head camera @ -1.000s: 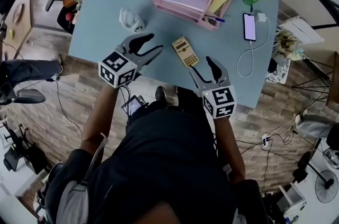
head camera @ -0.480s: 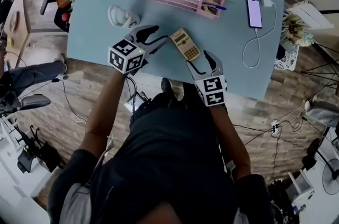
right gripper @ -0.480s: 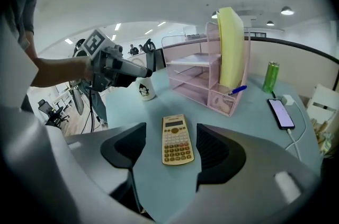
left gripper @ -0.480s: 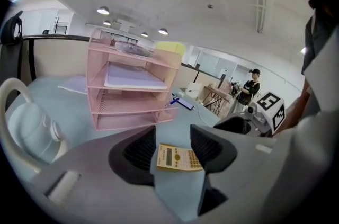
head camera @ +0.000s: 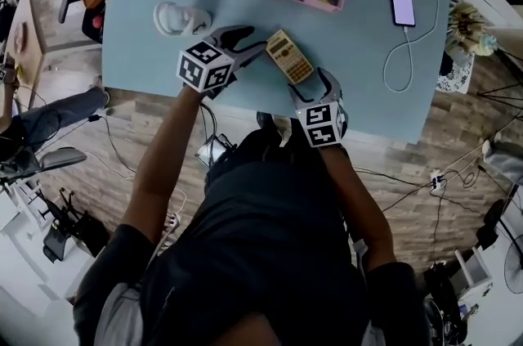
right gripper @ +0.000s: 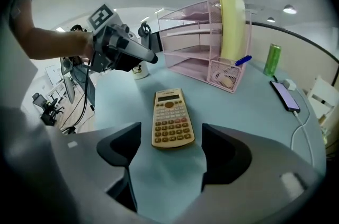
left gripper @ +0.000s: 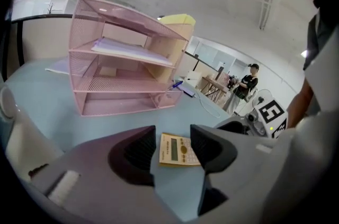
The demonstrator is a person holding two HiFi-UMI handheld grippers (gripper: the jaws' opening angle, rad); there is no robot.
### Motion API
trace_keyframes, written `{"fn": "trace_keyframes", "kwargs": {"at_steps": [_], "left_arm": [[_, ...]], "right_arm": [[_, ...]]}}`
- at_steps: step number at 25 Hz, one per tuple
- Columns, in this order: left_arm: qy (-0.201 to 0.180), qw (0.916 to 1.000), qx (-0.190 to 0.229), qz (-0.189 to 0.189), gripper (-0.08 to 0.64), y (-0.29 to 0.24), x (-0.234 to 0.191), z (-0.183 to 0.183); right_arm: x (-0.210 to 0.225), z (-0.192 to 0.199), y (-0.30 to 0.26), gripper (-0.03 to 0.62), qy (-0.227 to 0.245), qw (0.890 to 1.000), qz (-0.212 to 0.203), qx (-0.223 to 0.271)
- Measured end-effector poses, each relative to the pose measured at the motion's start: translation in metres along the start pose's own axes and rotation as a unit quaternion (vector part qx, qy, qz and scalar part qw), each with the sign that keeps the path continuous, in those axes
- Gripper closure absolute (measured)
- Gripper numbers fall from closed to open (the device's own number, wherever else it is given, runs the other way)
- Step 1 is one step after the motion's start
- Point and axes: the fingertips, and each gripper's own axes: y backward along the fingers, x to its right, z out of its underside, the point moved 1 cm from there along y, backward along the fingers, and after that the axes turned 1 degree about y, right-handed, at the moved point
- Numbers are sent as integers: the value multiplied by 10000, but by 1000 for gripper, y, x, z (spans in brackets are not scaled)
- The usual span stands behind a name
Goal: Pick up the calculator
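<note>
Jaws of the right gripper (right gripper: 172, 137) wide apart, just opened more, nothing between them; left gripper (left gripper: 174, 139) jaws apart and empty too. Small flat yellow calculator (right gripper: 172, 118) lying on the pale blue desk (head camera: 147, 50), just ahead of the right jaws, long side pointing straight away from them. Sideways to the left jaws, so probably easier for the right.

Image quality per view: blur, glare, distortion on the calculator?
Head view: dim, dark corners, calculator small but sharp. Left gripper view: heavy fisheye, foreground soft, calculator partly hidden. Right gripper view: fisheye, even light, calculator keys distinct, no glare.
</note>
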Motion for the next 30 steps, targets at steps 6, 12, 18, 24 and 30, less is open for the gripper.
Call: {"fn": "trace_keyframes", "kwargs": {"at_steps": [6, 12, 18, 24, 30], "left_arm": [[98, 9995, -283, 60, 304, -25, -8, 18], [224, 9986, -461, 99, 304, -44, -13, 33], [288, 9979, -547, 187, 304, -55, -14, 40], [287, 9954, -818, 415, 304, -66, -6, 51], [345, 9927, -1012, 553, 293, -71, 3, 61]], "right_arm": [[3, 16, -16, 238, 167, 9997, 93, -137], [3, 23, -25, 238, 399, 9991, 54, -140], [2, 24, -34, 238, 536, 9985, -1, -114], [0, 24, -35, 239, 769, 9970, -100, 29], [2, 23, -35, 249, 718, 9973, -144, 58]]}}
